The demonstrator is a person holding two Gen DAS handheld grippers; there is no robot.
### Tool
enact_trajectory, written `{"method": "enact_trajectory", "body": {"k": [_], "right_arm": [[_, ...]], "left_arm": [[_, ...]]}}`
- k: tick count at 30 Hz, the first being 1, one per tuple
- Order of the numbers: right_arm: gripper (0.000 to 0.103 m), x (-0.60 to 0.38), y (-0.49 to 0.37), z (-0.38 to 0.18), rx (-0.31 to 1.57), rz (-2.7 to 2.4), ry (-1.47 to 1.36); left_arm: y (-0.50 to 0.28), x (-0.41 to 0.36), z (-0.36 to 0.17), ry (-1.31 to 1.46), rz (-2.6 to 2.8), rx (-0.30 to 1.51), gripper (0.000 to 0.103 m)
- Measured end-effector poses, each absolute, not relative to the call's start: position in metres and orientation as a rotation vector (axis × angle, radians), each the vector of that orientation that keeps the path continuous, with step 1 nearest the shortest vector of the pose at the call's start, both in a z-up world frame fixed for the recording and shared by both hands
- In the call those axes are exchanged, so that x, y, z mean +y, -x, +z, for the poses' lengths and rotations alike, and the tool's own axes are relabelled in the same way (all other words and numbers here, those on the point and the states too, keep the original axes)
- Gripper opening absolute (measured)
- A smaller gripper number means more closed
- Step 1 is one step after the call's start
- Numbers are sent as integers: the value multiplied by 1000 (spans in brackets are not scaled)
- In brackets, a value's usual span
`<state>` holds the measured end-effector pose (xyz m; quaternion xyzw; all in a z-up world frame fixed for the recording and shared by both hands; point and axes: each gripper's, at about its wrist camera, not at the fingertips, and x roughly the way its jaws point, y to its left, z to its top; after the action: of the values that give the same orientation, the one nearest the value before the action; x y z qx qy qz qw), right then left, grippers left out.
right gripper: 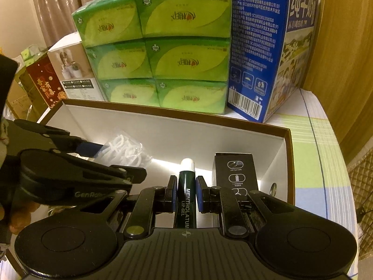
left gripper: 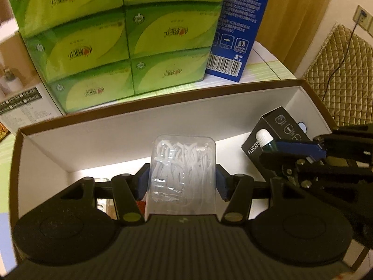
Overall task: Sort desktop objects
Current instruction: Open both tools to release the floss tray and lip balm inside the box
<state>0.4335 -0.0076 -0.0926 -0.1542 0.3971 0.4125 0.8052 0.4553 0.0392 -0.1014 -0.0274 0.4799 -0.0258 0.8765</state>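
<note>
My left gripper [left gripper: 182, 182] is shut on a clear plastic box of white floss picks [left gripper: 183, 175] and holds it over the inside of a brown-rimmed white box [left gripper: 163, 100]. My right gripper [right gripper: 185, 192] is shut on a dark green lip gel tube [right gripper: 185, 198] with a white cap, also above the box [right gripper: 186, 116]. In the left wrist view the right gripper [left gripper: 303, 149] enters from the right with the tube's cap [left gripper: 263, 137] showing. A black FLYCO carton [right gripper: 236, 175] stands inside the box at the right. The floss box [right gripper: 126, 150] shows at left in the right wrist view.
A stack of green tissue packs [right gripper: 160, 53] and a blue milk carton [right gripper: 268, 53] stand behind the box. Small cartons [right gripper: 70, 70] stand at the left. A checked tablecloth [right gripper: 314, 151] covers the table, with a quilted chair [left gripper: 338, 70] at the right.
</note>
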Motion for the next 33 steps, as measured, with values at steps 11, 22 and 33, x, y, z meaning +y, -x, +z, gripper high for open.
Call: {"method": "enact_trajectory", "body": {"k": [11, 22, 33], "right_arm": [[13, -7, -436, -97, 861, 877, 322], [14, -6, -433, -97, 843, 880, 318], [45, -13, -421, -78, 761, 898, 267]], "left_arm": [[-459, 42, -108, 91, -47, 1007, 59], [-448, 33, -92, -14, -65, 960, 60], [-431, 48, -80, -14, -24, 959, 65]]}}
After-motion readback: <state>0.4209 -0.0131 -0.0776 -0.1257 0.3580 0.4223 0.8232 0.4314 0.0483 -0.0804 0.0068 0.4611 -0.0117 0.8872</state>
